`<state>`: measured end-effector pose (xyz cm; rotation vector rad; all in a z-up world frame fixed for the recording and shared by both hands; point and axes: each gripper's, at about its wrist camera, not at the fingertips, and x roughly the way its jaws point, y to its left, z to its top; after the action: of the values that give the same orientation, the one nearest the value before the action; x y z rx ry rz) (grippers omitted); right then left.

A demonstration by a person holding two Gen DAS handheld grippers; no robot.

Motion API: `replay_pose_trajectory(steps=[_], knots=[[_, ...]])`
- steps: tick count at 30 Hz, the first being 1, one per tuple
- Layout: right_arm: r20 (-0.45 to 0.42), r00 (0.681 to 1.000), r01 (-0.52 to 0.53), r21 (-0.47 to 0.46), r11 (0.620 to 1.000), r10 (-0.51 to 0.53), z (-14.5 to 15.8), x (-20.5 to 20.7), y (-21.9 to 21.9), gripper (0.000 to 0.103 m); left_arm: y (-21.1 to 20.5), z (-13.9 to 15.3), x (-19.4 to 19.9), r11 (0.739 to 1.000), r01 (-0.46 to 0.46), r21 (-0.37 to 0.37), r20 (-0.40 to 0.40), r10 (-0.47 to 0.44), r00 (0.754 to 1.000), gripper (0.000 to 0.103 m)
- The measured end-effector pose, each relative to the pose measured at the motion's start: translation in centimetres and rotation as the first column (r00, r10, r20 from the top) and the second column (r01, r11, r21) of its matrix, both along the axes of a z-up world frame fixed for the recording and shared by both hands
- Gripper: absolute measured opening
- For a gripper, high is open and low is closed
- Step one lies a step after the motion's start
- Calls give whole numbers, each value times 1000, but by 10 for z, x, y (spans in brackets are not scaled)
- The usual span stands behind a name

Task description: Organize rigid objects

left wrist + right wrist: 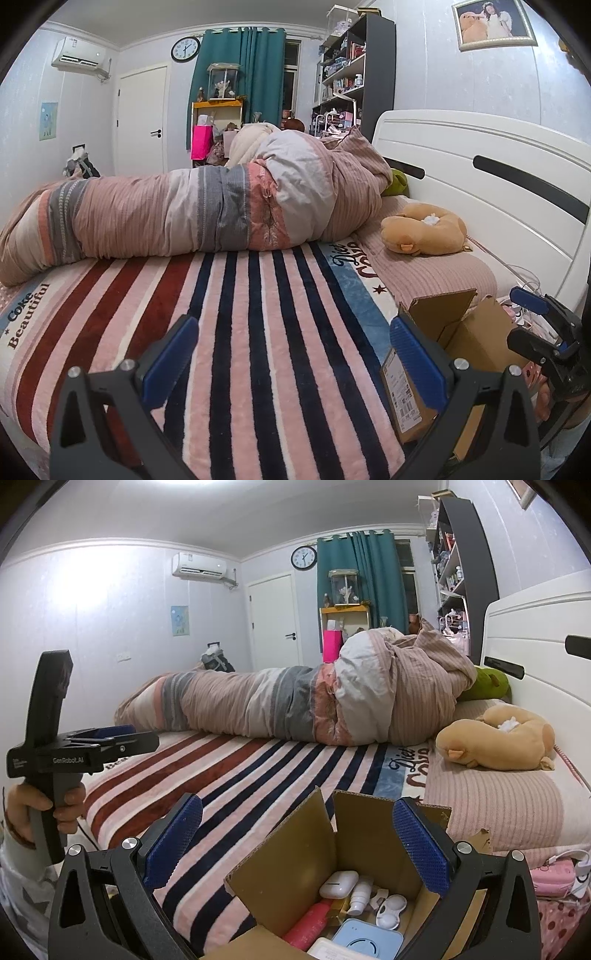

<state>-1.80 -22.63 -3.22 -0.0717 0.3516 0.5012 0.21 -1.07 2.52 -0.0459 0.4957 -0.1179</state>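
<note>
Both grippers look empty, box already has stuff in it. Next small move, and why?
Probably lower the right gripper into the open cardboard box toward the white earbud case: its fingers are spread right above it, while the left gripper faces only striped blanket.

Striped blanket (258,332) lies bare ahead of the left tongs (293,363). The rolled quilt (207,210) walls the far side; box (369,849) flaps and the pillow (498,805) crowd the right.

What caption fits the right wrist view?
Open right gripper above cardboard box of small items on striped blanket.
</note>
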Motion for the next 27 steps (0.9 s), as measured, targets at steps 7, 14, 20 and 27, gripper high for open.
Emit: replay_pose_trajectory(steps=[7, 14, 20, 27], knots=[[-1, 1000, -10, -2, 1000, 10, -3, 1, 1, 103, -1, -1, -1, 1000, 0, 4, 0, 0, 1000, 102], [-1, 1000, -9, -2, 1000, 9, -3, 1, 0, 103, 0, 0, -1, 1000, 2, 4, 0, -2, 1000, 103], [-1, 1000, -11, -1, 1000, 11, -3, 2, -3, 103, 0, 0, -1, 1000, 2, 5, 1, -2, 1000, 103], [-1, 1000, -14, -2, 1000, 14, -3, 3, -5, 103, 0, -1, -1, 1000, 2, 8, 4, -2, 1000, 102]])
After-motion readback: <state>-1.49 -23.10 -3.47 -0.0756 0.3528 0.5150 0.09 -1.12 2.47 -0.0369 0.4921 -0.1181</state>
